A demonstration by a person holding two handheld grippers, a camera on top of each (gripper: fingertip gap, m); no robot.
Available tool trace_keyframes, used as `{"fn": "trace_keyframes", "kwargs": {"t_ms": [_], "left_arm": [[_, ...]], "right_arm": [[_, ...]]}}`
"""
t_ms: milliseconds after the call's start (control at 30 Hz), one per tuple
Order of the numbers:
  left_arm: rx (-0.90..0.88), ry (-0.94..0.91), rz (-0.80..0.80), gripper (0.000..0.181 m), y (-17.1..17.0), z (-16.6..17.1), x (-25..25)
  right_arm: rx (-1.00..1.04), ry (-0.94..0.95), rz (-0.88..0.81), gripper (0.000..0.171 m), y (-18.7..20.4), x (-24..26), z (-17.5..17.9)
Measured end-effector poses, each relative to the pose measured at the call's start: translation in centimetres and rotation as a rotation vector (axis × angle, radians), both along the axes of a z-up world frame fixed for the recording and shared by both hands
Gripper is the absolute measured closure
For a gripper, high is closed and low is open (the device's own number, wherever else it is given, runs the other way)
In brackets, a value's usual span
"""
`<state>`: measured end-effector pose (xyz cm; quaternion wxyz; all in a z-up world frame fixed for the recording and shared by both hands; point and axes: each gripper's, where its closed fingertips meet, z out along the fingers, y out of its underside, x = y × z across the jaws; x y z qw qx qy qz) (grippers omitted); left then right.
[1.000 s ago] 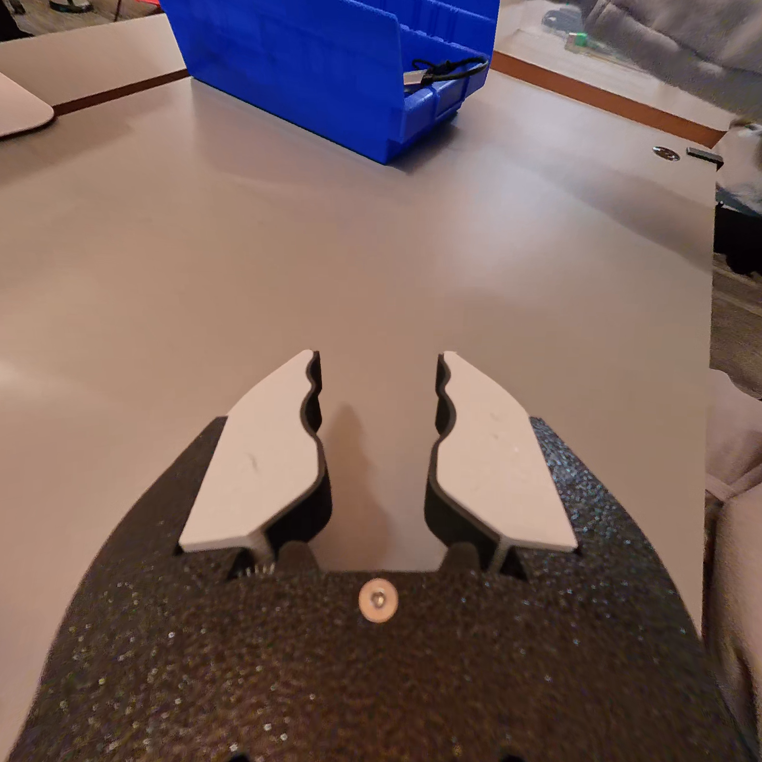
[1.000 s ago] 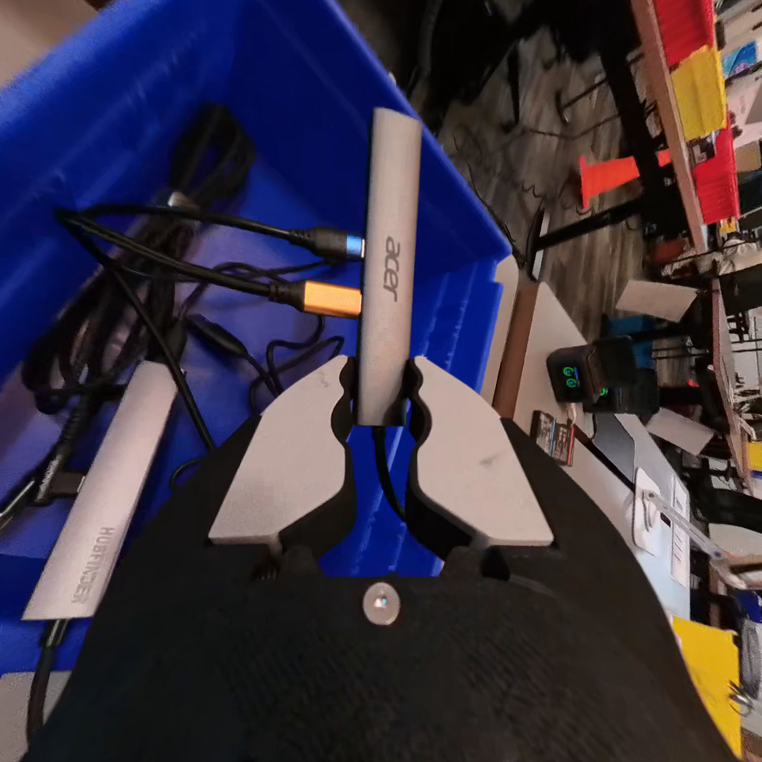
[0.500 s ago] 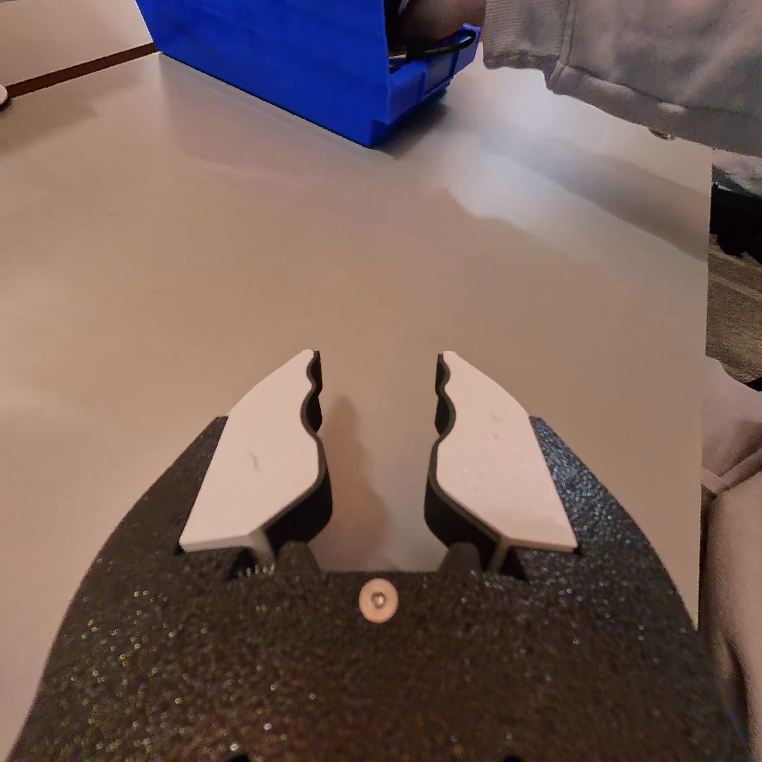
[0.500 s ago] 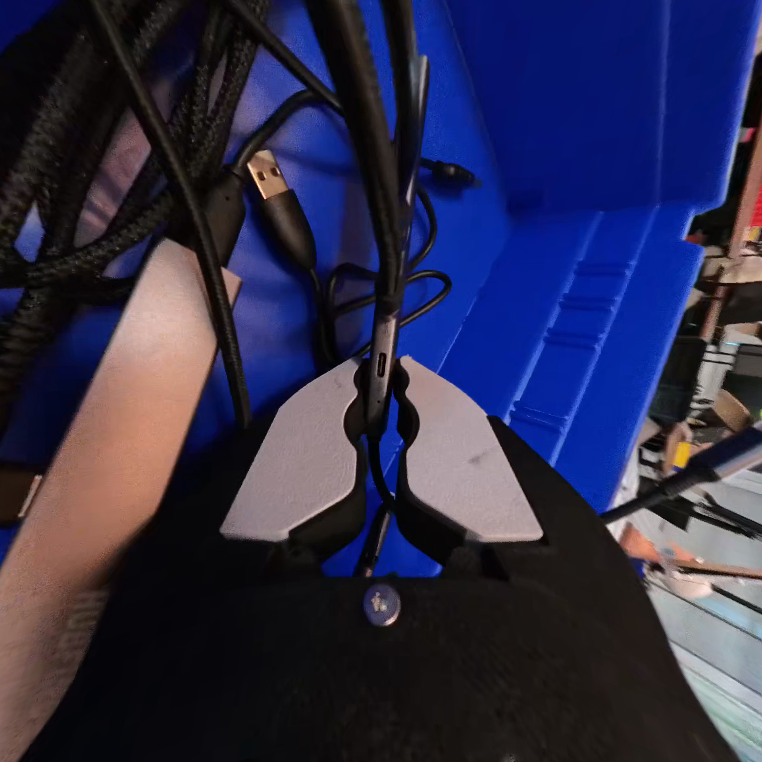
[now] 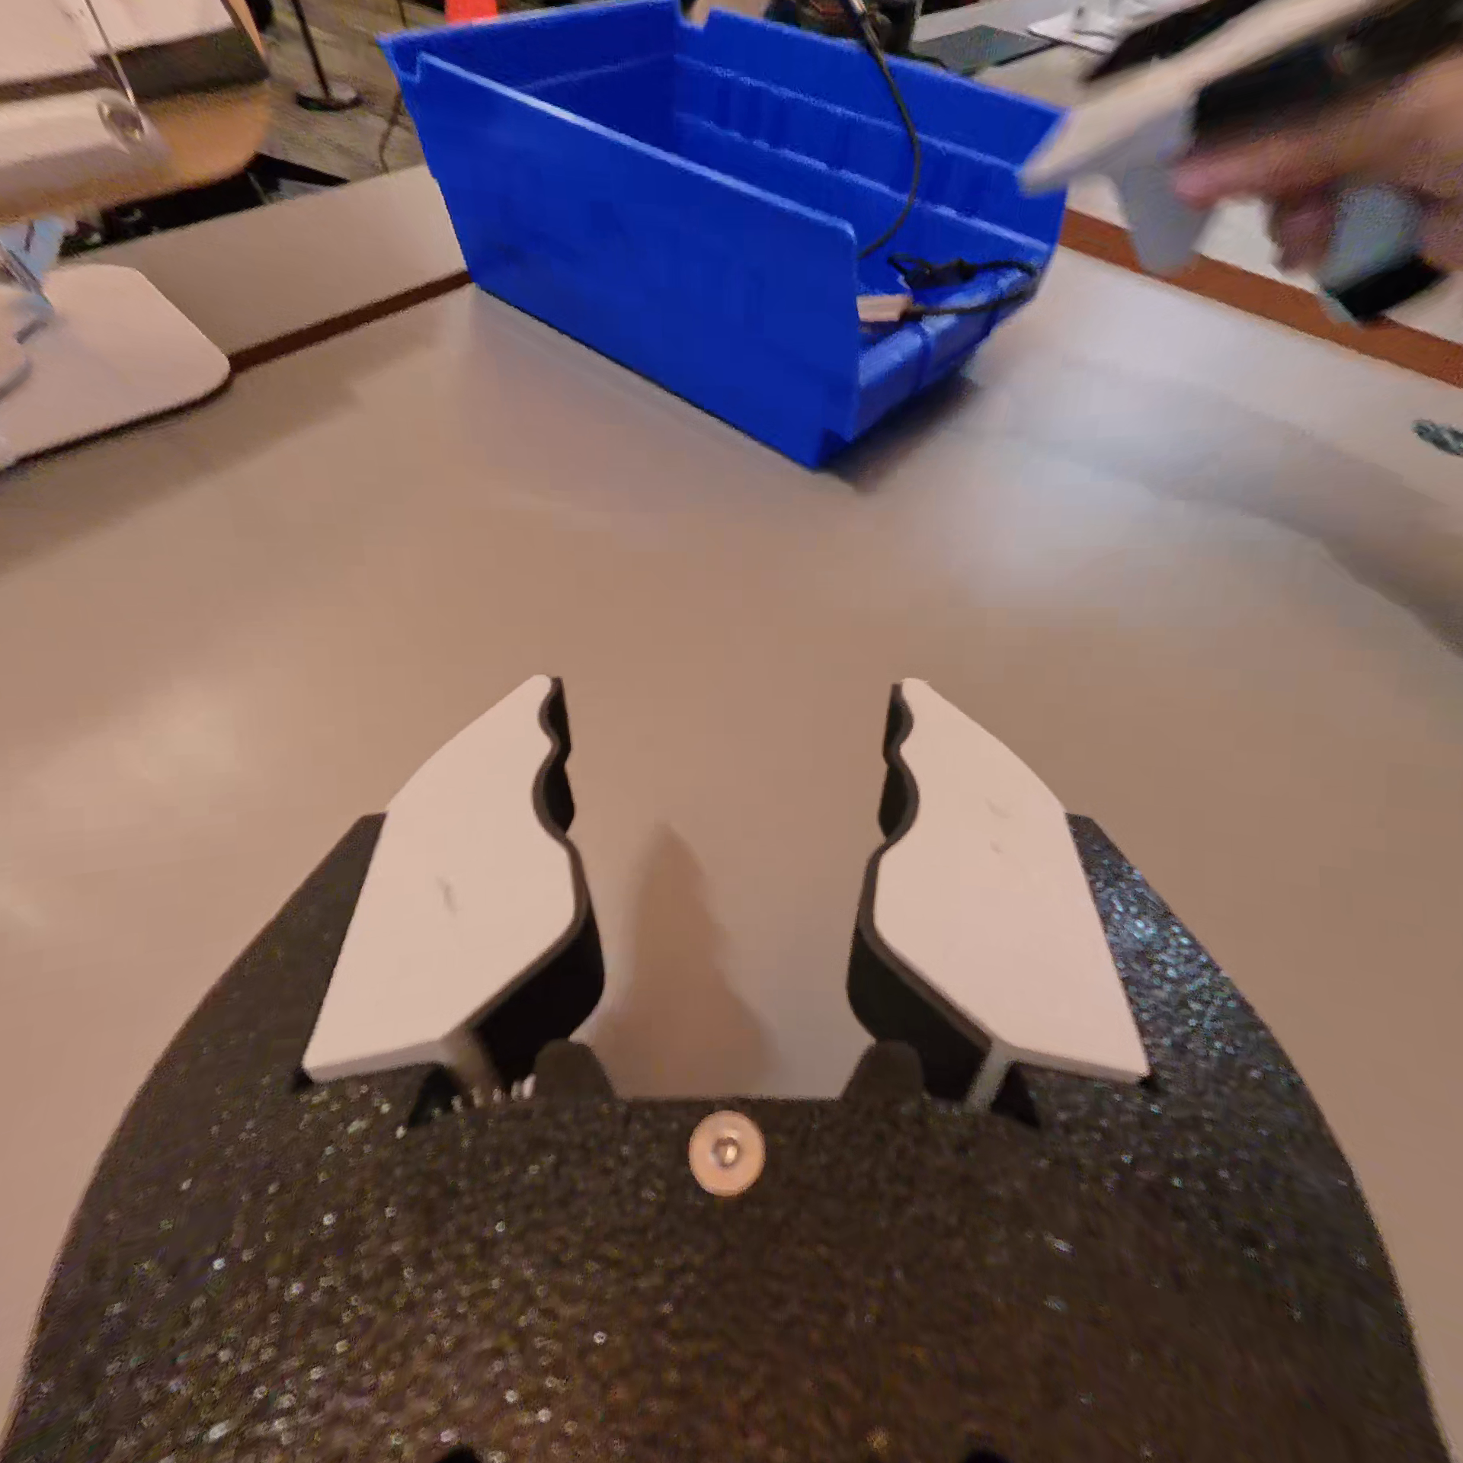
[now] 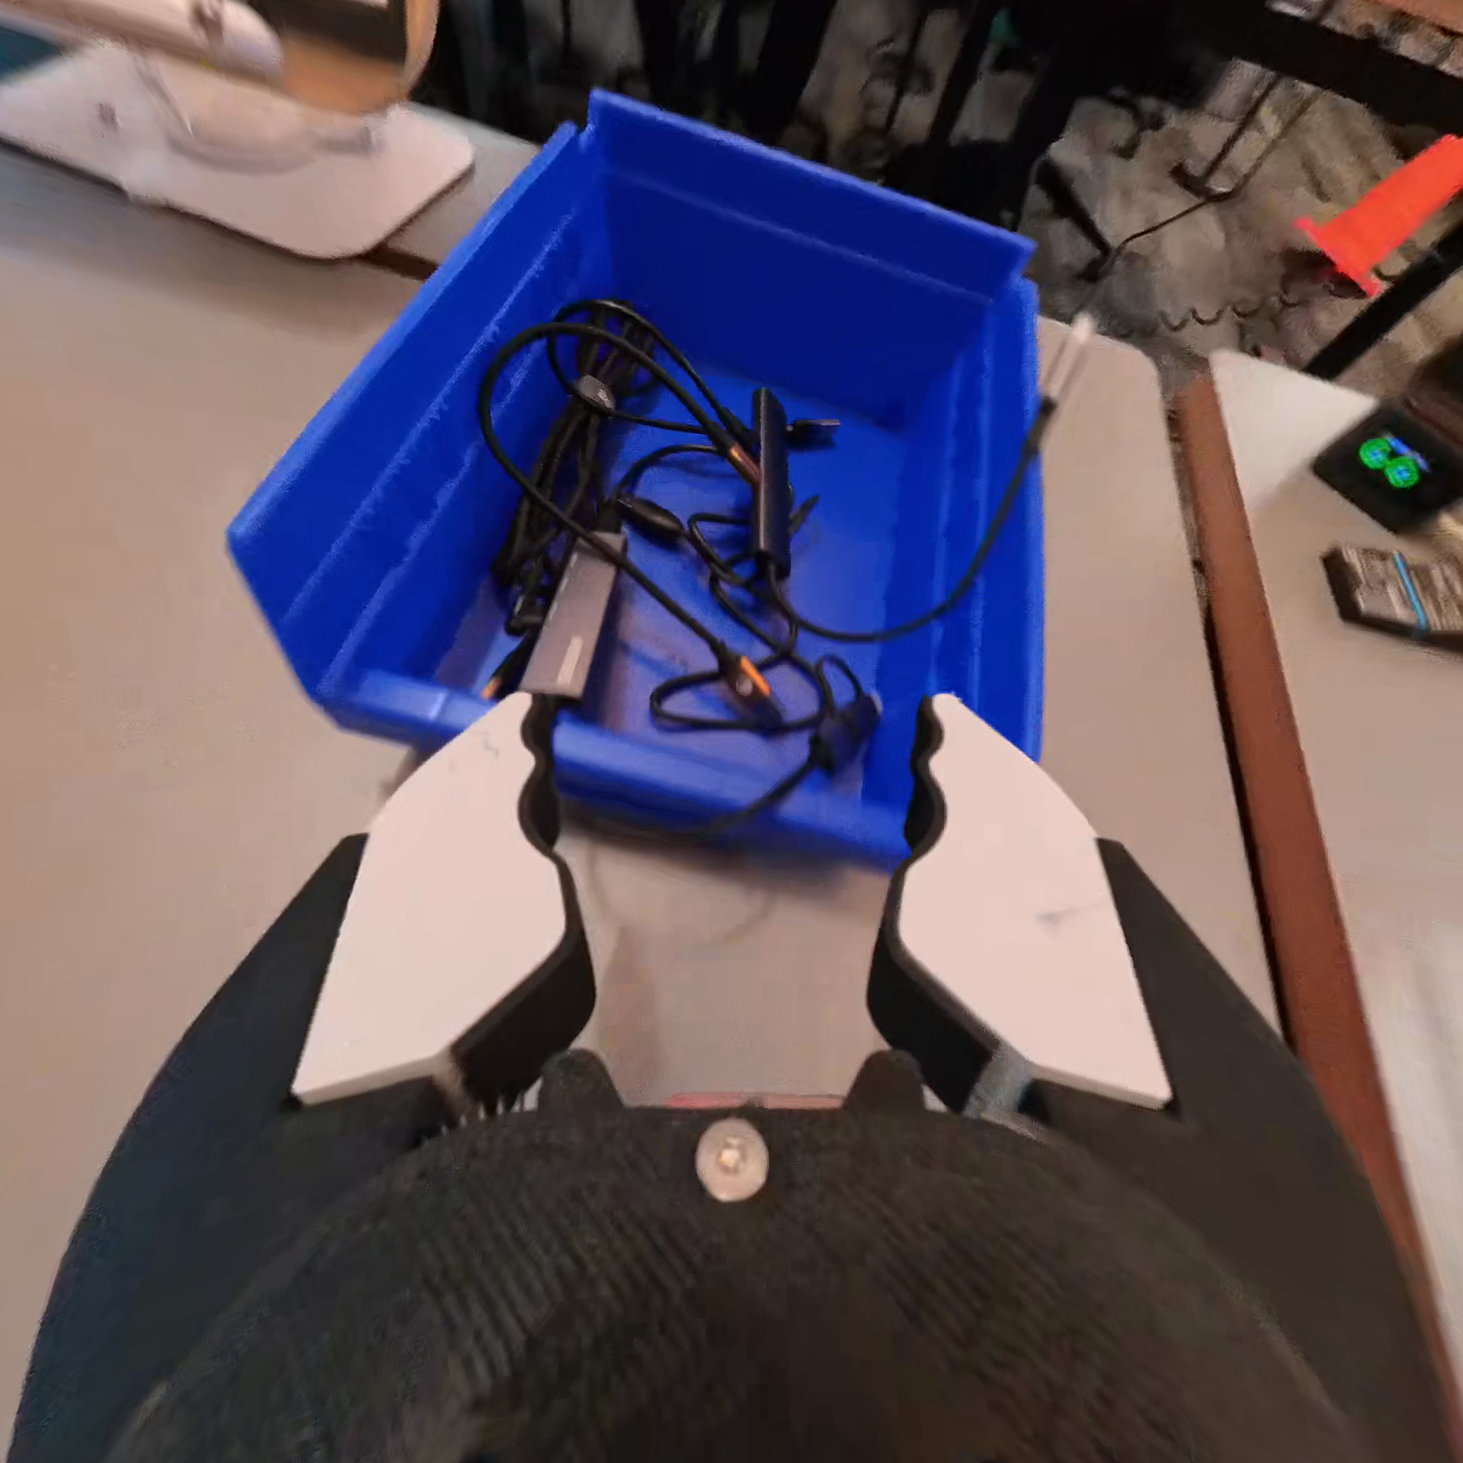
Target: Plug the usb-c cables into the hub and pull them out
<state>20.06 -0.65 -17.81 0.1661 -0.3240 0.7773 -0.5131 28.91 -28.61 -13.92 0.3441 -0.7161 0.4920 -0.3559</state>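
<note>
A blue bin (image 6: 372,507) stands on the grey table and holds two hubs and a tangle of black cables (image 6: 570,443). A grey hub (image 6: 574,633) lies near the bin's front wall. A dark hub (image 6: 772,483) lies farther back with cables plugged into it. An orange-tipped plug (image 6: 748,677) lies near the front. My right gripper (image 6: 724,716) is open and empty, above the table just in front of the bin. My left gripper (image 5: 724,689) is open and empty over bare table, well short of the bin (image 5: 633,237). The right gripper shows blurred at the left wrist view's top right (image 5: 1124,134).
A white stand base (image 5: 95,356) sits at the far left. A brown table seam (image 6: 1282,752) runs along the right, with a small device with a green display (image 6: 1393,467) and a dark flat object (image 6: 1393,590) beyond it. An orange cone (image 6: 1393,214) stands on the floor behind. Between my right fingertips and the orange-tipped plug (image 6: 748,677) there is roughly 11 centimetres.
My right gripper let go of the hub inside the bin, opened, and pulled back out to above the table in front of it. The left gripper opened wider and tilted up.
</note>
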Motion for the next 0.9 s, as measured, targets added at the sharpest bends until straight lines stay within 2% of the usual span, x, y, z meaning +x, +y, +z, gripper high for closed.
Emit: {"fn": "trace_keyframes", "kwargs": {"t_ms": [100,200,267,400,467,567,600,667,800,900], "left_arm": [[-0.029,-0.013,0.046,0.097,-3.8,1.3,2.8],[-0.019,0.031,0.048,0.094,-8.7,1.4,5.3],[0.011,0.067,0.052,0.099,-11.8,1.0,6.9],[0.014,0.102,0.162,0.099,-15.6,1.0,10.8],[0.067,0.100,0.217,0.100,-16.4,0.3,12.5],[0.202,0.086,0.242,0.116,-16.6,-1.8,14.1],[0.184,0.074,0.235,0.132,-16.9,-1.6,14.3],[0.168,0.058,0.255,0.150,-16.7,-1.2,14.9],[0.196,0.078,0.251,0.162,-15.9,-1.5,16.3],[0.234,0.089,0.244,0.171,-14.0,-1.7,17.0]], "right_arm": [[0.110,-0.078,-0.057,0.077,-0.7,-4.6,-0.6],[0.129,-0.124,-0.094,0.073,-1.0,-7.6,-1.5],[0.153,-0.156,-0.144,0.068,-1.6,-8.7,-1.9],[0.250,-0.247,-0.177,0.072,-2.0,-9.0,-0.4],[0.228,-0.261,-0.187,0.073,-2.5,-8.9,0.1],[0.215,-0.233,-0.167,0.076,-2.5,-8.9,-0.2],[0.214,-0.232,-0.171,0.084,-2.6,-9.0,-0.3],[0.241,-0.254,-0.170,0.094,-2.2,-9.1,0.0],[0.270,-0.246,-0.115,0.090,-0.7,-8.8,-0.1],[0.254,-0.237,-0.102,0.086,-0.2,-8.8,-0.1]]}}
